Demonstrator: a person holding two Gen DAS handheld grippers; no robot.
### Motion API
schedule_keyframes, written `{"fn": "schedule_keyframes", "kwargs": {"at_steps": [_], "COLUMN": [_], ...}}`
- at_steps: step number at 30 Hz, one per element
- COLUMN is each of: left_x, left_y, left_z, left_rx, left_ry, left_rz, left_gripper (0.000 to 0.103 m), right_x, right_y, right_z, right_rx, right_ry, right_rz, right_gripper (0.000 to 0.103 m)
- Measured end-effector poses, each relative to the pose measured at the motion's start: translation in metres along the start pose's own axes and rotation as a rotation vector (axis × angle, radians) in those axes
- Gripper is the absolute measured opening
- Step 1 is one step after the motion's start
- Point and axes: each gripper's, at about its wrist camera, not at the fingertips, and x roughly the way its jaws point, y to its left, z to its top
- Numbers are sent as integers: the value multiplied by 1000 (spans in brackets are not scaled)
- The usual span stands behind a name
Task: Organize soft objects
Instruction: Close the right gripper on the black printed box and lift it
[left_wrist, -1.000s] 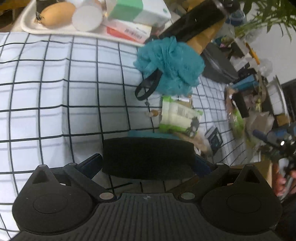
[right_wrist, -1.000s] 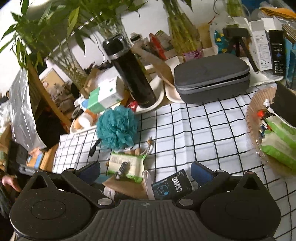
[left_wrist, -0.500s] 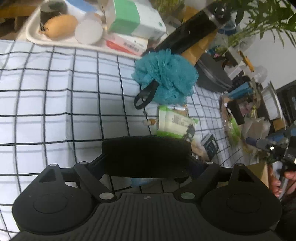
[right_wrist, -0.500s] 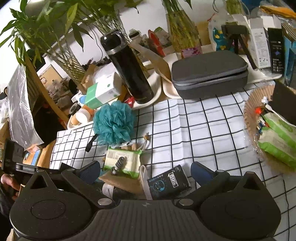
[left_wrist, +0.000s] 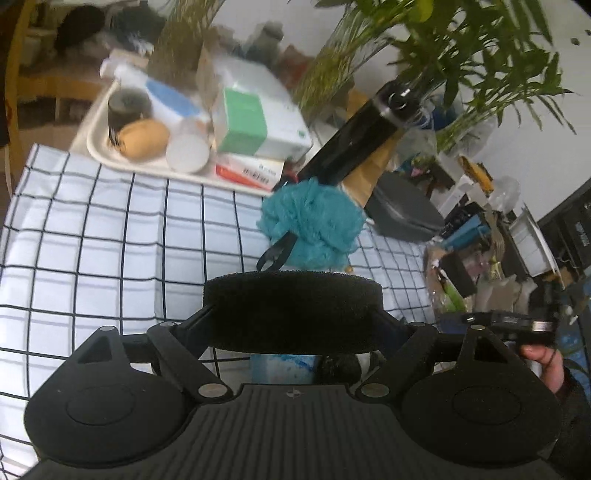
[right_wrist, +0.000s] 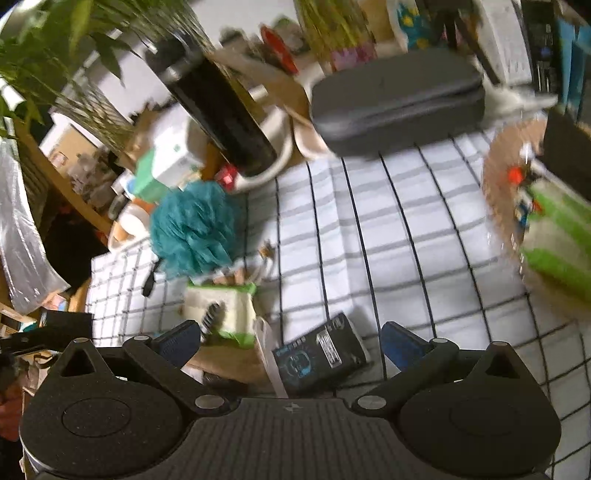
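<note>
My left gripper (left_wrist: 292, 314) is shut on a black foam sponge (left_wrist: 291, 306) and holds it above the checked tablecloth (left_wrist: 110, 240). A teal bath pouf (left_wrist: 314, 225) with a black loop lies just beyond the sponge; it also shows in the right wrist view (right_wrist: 195, 229). My right gripper (right_wrist: 291, 341) is open and empty above a green-and-white wipes pack (right_wrist: 225, 310) and a small black box (right_wrist: 321, 354). A round woven basket (right_wrist: 495, 184) at the right holds more green packs (right_wrist: 557, 236).
A white tray (left_wrist: 99, 155) with a green-white box (left_wrist: 258, 125) and jars stands at the back left. A black flask (left_wrist: 351, 147), a grey zip case (right_wrist: 399, 99) and potted plants crowd the back edge. A brown paper bag (right_wrist: 225, 362) lies under the wipes pack.
My left gripper has lifted and tilted up with the sponge, so the wipes pack has dropped out of its view. My right gripper has moved nearer the table; its view is blurred.
</note>
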Motion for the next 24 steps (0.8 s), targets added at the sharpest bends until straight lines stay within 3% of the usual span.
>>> {"fn": "schedule_keyframes", "kwargs": {"at_steps": [3,7,12,15,20,22,24], "left_x": [-12,-26,-39,-42,-46,-48,-50], "left_y": [-9,-15,-18,-20,-21,-21,-21], "left_z": [-2,-4,-8,-9,-12,-14,-15], "left_rx": [26,40,36,34,32,28,30], "left_ry": [-35,-74,-116,-129,-138,-139,-141], "left_rz": [4,-30,-56,-65,-66,-66,-61], "left_gripper": [86,86,86,86,86,86,86], "right_x": [12,29,57,64,73,79,84], "right_y": [-5,-21,-35,-25,-1,9,16], "right_z": [-2,-4,-4,3,16,17,16], "right_rx": [55,208,330,261,57,-43,-120], "right_ry": [72,166,242,218,152,142,139], "right_rz": [-14,54,58,6,-79,-131,-199], "right_gripper": [102,100,86,80,79,75,65]}}
